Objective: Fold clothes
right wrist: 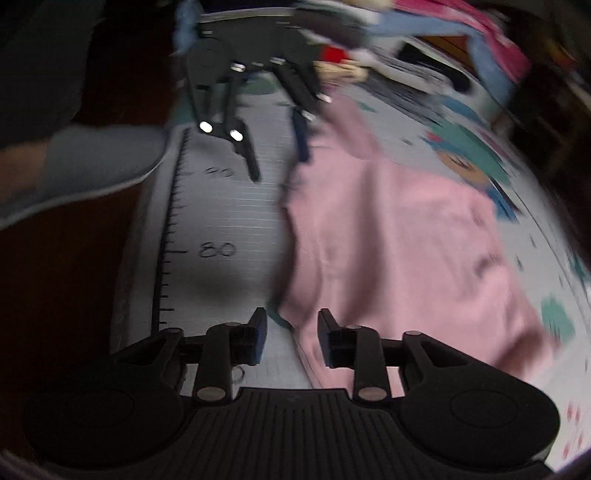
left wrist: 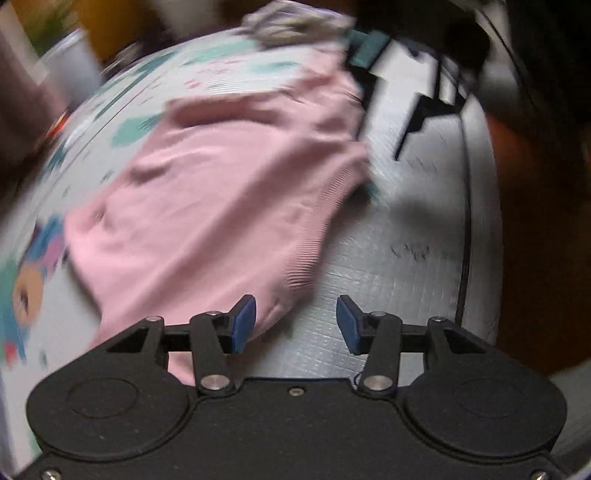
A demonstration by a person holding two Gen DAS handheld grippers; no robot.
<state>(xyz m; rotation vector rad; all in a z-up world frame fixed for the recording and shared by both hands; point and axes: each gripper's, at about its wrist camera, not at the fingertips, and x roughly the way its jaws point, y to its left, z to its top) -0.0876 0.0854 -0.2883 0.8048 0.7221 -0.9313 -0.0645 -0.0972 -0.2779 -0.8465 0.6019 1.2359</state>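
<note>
A patterned mat [left wrist: 122,122] with a ruler strip [right wrist: 173,221] along its edge carries the pink sweater [left wrist: 221,206], spread flat, with a heap of other clothes [right wrist: 424,33] at the far end. The left gripper [left wrist: 295,321] and right gripper [right wrist: 291,336] both hang open and empty at the sweater's ribbed hem [left wrist: 314,243].

Left gripper [left wrist: 295,321] and right gripper [right wrist: 291,338] both hover, fingers parted
</note>
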